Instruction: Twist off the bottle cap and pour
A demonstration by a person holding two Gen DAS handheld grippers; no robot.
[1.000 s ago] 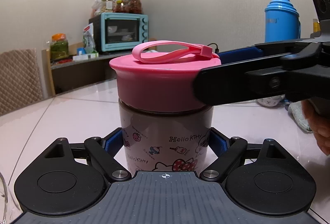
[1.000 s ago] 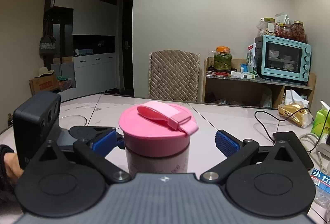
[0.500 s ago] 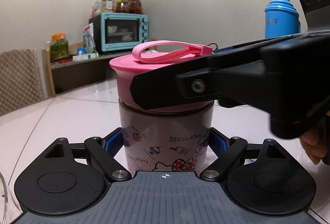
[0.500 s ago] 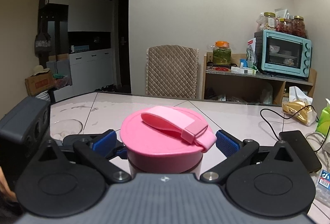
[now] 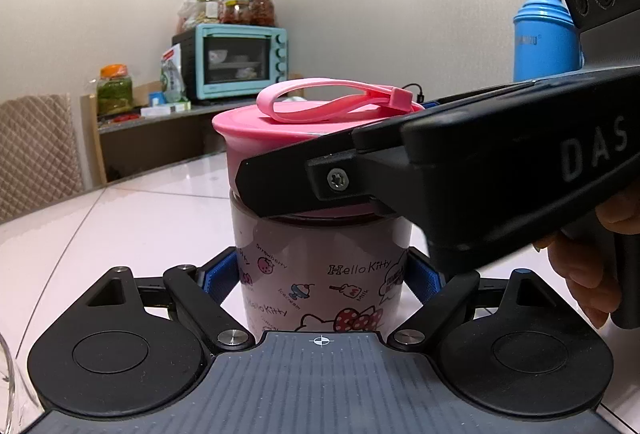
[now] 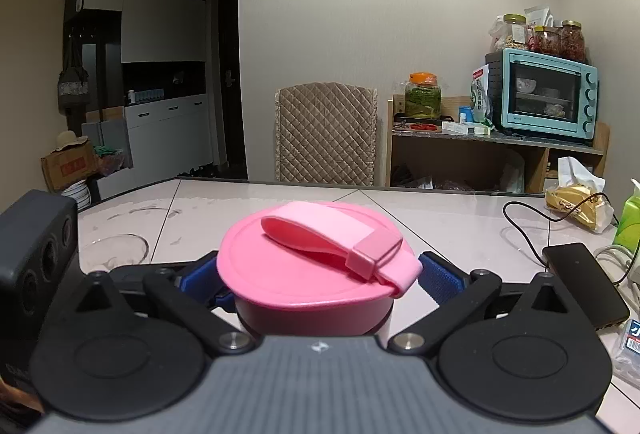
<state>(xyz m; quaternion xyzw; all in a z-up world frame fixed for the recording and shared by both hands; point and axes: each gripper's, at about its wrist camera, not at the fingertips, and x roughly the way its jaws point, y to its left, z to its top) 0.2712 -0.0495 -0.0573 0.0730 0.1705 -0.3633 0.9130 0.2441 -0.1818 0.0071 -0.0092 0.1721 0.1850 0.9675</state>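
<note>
A pale Hello Kitty bottle (image 5: 320, 246) stands on the white table. My left gripper (image 5: 320, 274) is shut on its body, with blue pads (image 5: 218, 276) pressed on both sides. The pink cap (image 5: 288, 138) with a loop strap sits on top, level. In the left wrist view, the right gripper's black finger (image 5: 320, 178) crosses the front of the cap from the right. In the right wrist view, my right gripper (image 6: 318, 274) is shut on the cap (image 6: 304, 266), its blue pads (image 6: 438, 276) touching the cap's sides.
A person's hand (image 5: 592, 266) holds the right gripper. A glass bowl (image 6: 116, 250) lies on the table to the left. A black phone (image 6: 584, 282) and cable lie to the right. A blue thermos (image 5: 546, 38), a chair (image 6: 326, 134) and a toaster oven (image 6: 544, 94) stand further back.
My right gripper has moved in around the cap and its fingers have shut onto the cap's sides. The left gripper and bottle have stayed still.
</note>
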